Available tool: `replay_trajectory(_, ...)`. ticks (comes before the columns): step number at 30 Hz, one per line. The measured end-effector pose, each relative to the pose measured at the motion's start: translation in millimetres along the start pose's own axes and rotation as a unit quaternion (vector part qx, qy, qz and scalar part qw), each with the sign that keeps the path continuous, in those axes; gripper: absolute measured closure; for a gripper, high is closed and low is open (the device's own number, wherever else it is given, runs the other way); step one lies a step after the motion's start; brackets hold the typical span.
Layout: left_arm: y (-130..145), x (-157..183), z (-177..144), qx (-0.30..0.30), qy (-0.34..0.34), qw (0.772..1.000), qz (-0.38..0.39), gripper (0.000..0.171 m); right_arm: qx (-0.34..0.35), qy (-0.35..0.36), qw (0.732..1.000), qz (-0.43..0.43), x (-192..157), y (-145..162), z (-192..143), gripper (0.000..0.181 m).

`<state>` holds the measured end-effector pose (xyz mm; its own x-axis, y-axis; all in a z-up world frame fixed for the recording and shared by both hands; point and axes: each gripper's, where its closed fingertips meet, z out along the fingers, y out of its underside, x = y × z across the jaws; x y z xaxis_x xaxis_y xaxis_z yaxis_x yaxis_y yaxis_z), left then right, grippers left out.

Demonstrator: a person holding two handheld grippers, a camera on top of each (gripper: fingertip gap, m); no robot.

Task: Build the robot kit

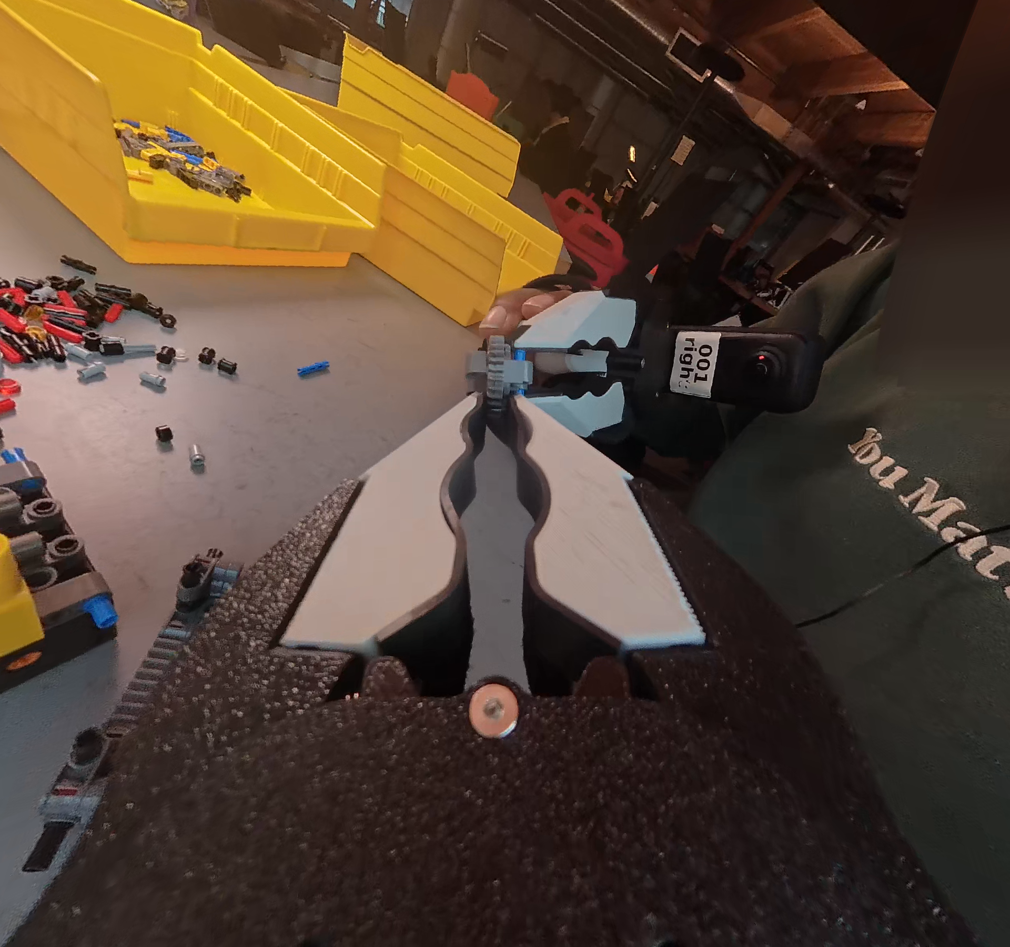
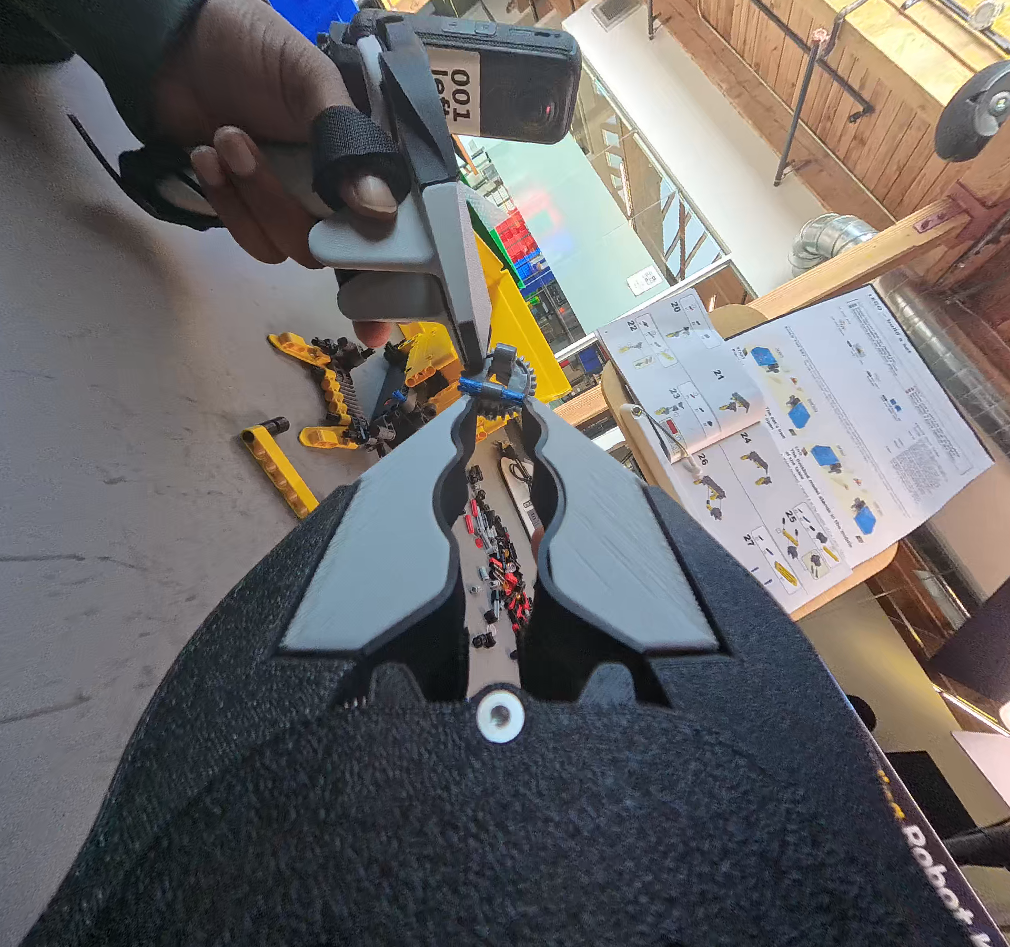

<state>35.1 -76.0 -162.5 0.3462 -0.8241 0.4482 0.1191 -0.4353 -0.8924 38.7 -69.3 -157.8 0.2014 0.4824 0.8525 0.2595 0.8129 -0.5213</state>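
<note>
A small assembly, a dark grey gear (image 1: pixel 496 368) on a light grey connector (image 1: pixel 516 372) with blue pins, is held in the air between both grippers. My left gripper (image 1: pixel 495 402) is shut on the gear's lower edge. My right gripper (image 1: pixel 534 371) comes in from the right and grips the connector side. In the right wrist view my right gripper (image 2: pixel 494 401) is shut on the assembly at the blue pin (image 2: pixel 474 386) and gear (image 2: pixel 523 374). The left gripper (image 2: pixel 474 356), held by a hand (image 2: pixel 246 101), meets it from above.
Yellow bins (image 1: pixel 180 232) stand at the far left, one holding mixed parts. Loose red and black pieces (image 1: pixel 49 319) and a blue pin (image 1: pixel 313 368) lie on the grey table. A black-and-yellow build (image 1: pixel 38 582) sits near left. Yellow beams (image 2: pixel 279 470) and an instruction booklet (image 2: pixel 765 429) show in the right wrist view. The tips of both grippers are at nearly the same place.
</note>
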Motion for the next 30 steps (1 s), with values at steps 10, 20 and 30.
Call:
replay_trajectory(10,-13,-13,-10,0.036,-0.031,0.999,0.008,0.165,-0.009,-0.015,0.997,0.072,4,12,1,0.165)
replay_trajectory(20,-9,-24,-12,0.029,-0.060,0.998,0.007,0.165,-0.201,-0.067,0.932,0.295,23,115,-3,0.165)
replay_trajectory(30,-4,-22,-9,0.013,-0.063,0.998,0.019,0.165,-0.290,-0.188,0.873,0.344,-12,160,-21,0.098)
